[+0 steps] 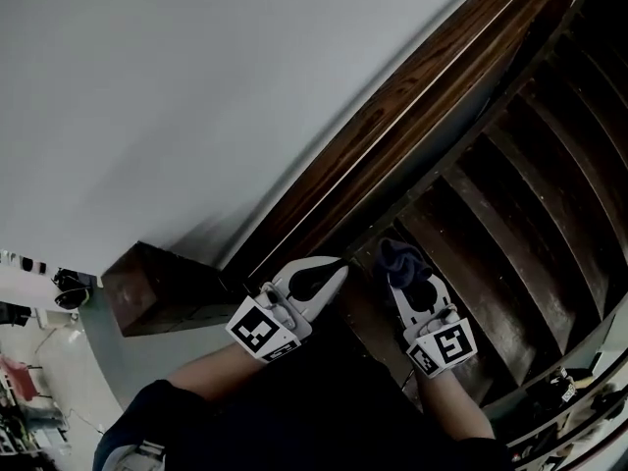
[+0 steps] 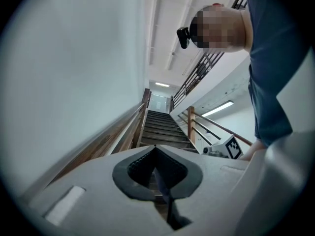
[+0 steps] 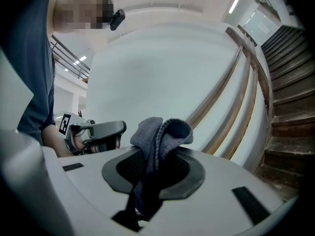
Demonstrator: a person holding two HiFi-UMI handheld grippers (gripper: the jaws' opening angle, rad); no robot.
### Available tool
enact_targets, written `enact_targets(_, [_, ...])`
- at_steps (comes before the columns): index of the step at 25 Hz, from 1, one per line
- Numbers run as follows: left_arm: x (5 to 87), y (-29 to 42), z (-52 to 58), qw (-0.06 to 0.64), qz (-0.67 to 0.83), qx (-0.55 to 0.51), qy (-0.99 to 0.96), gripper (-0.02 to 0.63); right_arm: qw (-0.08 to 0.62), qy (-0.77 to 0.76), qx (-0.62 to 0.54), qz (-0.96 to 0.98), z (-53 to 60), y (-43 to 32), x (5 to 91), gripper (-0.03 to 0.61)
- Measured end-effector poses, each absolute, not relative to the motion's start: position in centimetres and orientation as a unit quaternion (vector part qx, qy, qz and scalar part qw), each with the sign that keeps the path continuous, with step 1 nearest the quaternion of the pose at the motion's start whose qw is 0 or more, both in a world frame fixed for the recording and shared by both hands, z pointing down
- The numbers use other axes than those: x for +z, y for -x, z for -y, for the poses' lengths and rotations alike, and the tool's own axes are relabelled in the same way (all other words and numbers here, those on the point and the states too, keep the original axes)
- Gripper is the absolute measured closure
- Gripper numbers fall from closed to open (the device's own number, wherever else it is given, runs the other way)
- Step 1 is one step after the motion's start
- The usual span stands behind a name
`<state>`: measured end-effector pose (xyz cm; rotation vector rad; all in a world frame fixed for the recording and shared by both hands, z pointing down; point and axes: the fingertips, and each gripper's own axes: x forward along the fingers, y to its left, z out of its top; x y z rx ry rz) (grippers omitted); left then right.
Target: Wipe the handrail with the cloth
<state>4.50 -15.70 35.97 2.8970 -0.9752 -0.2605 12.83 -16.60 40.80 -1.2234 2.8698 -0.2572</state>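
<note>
At the foot of the stairs (image 1: 530, 214), the right gripper (image 1: 407, 281) had its jaws clamped on a bunched dark blue cloth (image 3: 160, 132), held up just beside the left gripper (image 1: 334, 271). The left gripper's jaws were closed together with nothing between them. Both sat near the low end of the wooden handrail (image 1: 392, 116), which ran up along the white wall (image 1: 196, 86).

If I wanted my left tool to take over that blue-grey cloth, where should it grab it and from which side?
Likely the rounded fold of the cloth that sticks out past the tips of the right tool, which clamps the part below. Come from the left, where the left tool sits alongside, and open it first: its jaws are shut.
</note>
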Motion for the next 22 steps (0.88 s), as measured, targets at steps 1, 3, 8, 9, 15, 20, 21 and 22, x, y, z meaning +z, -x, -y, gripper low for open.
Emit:
enact_targets(1, [36.1,-4.5,15.8,0.037,0.325,-0.083,-0.941,0.609,0.005,0.383,-0.078,-0.920,17.1,-12.9,40.7,0.485])
enact_targets(3, [36.3,-4.5,16.3,0.037,0.338,-0.078,-0.937,0.609,0.003,0.372,-0.071,-0.925,18.3,-12.9,40.5,0.485])
enact_targets(8, [35.5,-3.9,18.1,0.025,0.360,-0.078,-0.929,0.609,-0.014,0.366,-0.027,-0.930,23.0,-13.1,39.0,0.485])
enact_targets(9, [35.2,-3.7,18.6,0.021,0.362,-0.082,-0.928,0.609,-0.017,0.366,-0.014,-0.930,24.1,-13.1,38.4,0.485])
enact_targets(15, [32.1,-3.9,22.9,-0.015,0.358,-0.099,-0.928,0.609,-0.021,0.397,0.030,-0.917,31.1,-13.7,34.5,0.485])
enact_targets(20, [28.4,-5.4,26.7,-0.041,0.344,-0.119,-0.930,0.609,-0.045,0.418,0.075,-0.904,36.2,-14.3,30.3,0.485])
enact_targets(21, [27.6,-5.7,27.4,-0.043,0.341,-0.122,-0.931,0.609,-0.049,0.422,0.080,-0.902,37.2,-14.4,29.5,0.485])
enact_targets(22, [26.9,-6.1,28.1,-0.045,0.337,-0.125,-0.932,0.609,-0.052,0.426,0.084,-0.899,38.2,-14.7,28.6,0.485])
